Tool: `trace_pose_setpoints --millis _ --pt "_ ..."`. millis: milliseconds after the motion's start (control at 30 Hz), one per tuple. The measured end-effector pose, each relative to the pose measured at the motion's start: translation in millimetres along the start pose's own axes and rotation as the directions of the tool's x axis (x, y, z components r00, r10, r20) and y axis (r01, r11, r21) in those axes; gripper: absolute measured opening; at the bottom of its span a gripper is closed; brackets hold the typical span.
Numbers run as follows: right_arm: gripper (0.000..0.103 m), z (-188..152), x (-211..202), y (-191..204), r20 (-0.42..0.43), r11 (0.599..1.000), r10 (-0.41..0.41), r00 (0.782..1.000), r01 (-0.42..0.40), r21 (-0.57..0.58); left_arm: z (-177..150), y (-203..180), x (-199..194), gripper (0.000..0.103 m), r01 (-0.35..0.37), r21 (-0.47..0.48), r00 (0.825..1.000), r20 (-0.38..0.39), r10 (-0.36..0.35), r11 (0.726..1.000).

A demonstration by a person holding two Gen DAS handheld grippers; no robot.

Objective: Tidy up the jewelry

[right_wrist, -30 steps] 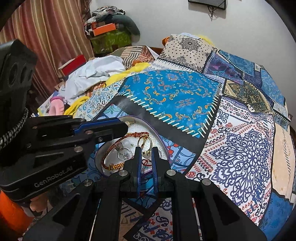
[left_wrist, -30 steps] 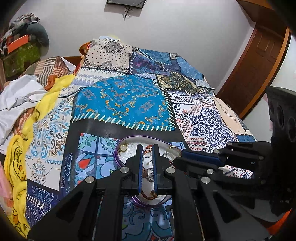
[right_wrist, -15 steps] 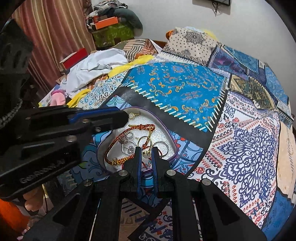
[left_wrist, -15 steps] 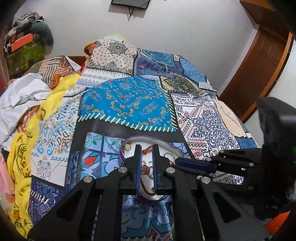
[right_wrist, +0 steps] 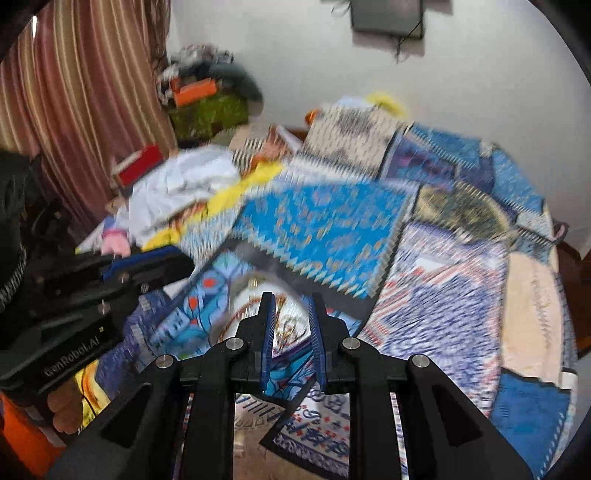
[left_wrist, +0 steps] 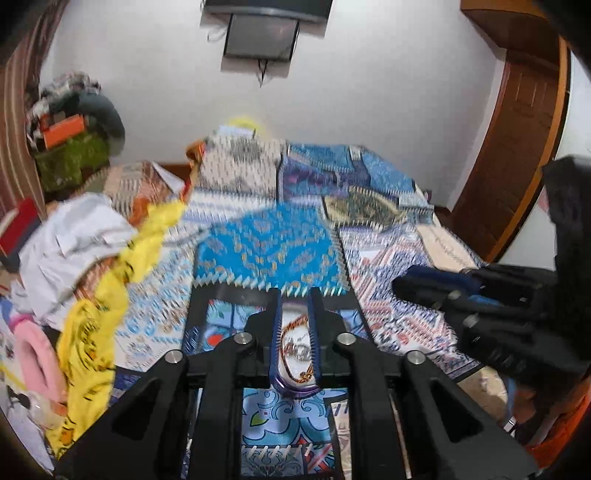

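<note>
A purple-rimmed white tray (left_wrist: 295,387) with a red-and-gold necklace (left_wrist: 293,325) and rings lies on the patchwork bedspread. It shows between my left gripper's (left_wrist: 294,295) fingers and, blurred, behind my right gripper (right_wrist: 290,301) as the tray (right_wrist: 243,288). Both grippers have a narrow gap between their blue pads and hold nothing. Both hover above the tray's near side. The right gripper appears at the right of the left wrist view (left_wrist: 480,295); the left one appears at the left of the right wrist view (right_wrist: 110,280).
The patterned bedspread (left_wrist: 273,243) covers the bed. A pile of white and yellow clothes (left_wrist: 96,236) lies along the left. A striped curtain (right_wrist: 81,96) hangs at left, a wooden door (left_wrist: 517,147) stands at right, and a dark screen (left_wrist: 262,33) hangs on the wall.
Both grippers have pulled back and tilted upward, so the tray sits lower and farther in view and the wall shows more. The frames are now motion-blurred. The jaw gaps are slightly wider.
</note>
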State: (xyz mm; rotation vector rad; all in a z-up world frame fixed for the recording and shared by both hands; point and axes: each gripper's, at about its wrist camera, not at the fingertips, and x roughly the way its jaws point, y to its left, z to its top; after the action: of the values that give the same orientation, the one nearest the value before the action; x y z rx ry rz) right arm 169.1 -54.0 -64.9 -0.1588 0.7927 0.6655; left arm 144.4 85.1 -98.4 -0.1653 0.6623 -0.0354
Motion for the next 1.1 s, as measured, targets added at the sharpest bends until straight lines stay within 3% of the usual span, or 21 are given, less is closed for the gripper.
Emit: trace_pose_setpoints --millis 133,200,400,500,567,633,667,867,1100 --pt "0.016 9 -50 3 0.136 1.0 -0.023 0.99 0.022 0.012 11 -15 -44 0.019 -0.032 0.031 0.993 0.111 0.029 0.999" --pt "0.016 10 -80 7 0.216 0.999 -0.033 0.976 0.032 0.012 14 -22 -68 0.026 -0.045 0.038 0.984 0.173 0.038 0.998" --pt "0.02 5 -154 25 0.414 0.998 -0.061 0.908 0.063 0.009 16 -38 -141 0.048 -0.087 0.038 0.929 0.363 0.068 0.995" --pt "0.047 -3 -179 32 0.486 0.996 -0.084 0.87 0.085 0.021 14 -43 -170 0.061 -0.107 0.024 0.898 0.432 0.086 0.994" --pt "0.07 -8 -191 36 0.527 0.995 -0.1 0.844 0.097 0.032 11 -44 -186 0.078 -0.122 0.011 0.879 0.466 0.103 0.992" --pt "0.08 -14 -202 41 0.561 0.99 -0.135 0.817 0.129 0.05 7 -45 -197 0.094 -0.133 0.0 0.865 0.489 0.116 0.991" --pt "0.085 -15 -203 43 0.57 0.987 -0.154 0.807 0.148 0.057 5 -45 -201 0.099 -0.135 -0.004 0.861 0.495 0.119 0.991" --pt "0.103 -23 -201 49 0.588 0.967 -0.248 0.77 0.235 0.101 0 -47 -209 0.101 -0.137 -0.009 0.862 0.491 0.124 0.99" --pt "0.103 -31 -204 53 0.582 0.969 -0.24 0.777 0.231 0.091 -6 -50 -211 0.102 -0.142 -0.006 0.866 0.483 0.128 0.99"
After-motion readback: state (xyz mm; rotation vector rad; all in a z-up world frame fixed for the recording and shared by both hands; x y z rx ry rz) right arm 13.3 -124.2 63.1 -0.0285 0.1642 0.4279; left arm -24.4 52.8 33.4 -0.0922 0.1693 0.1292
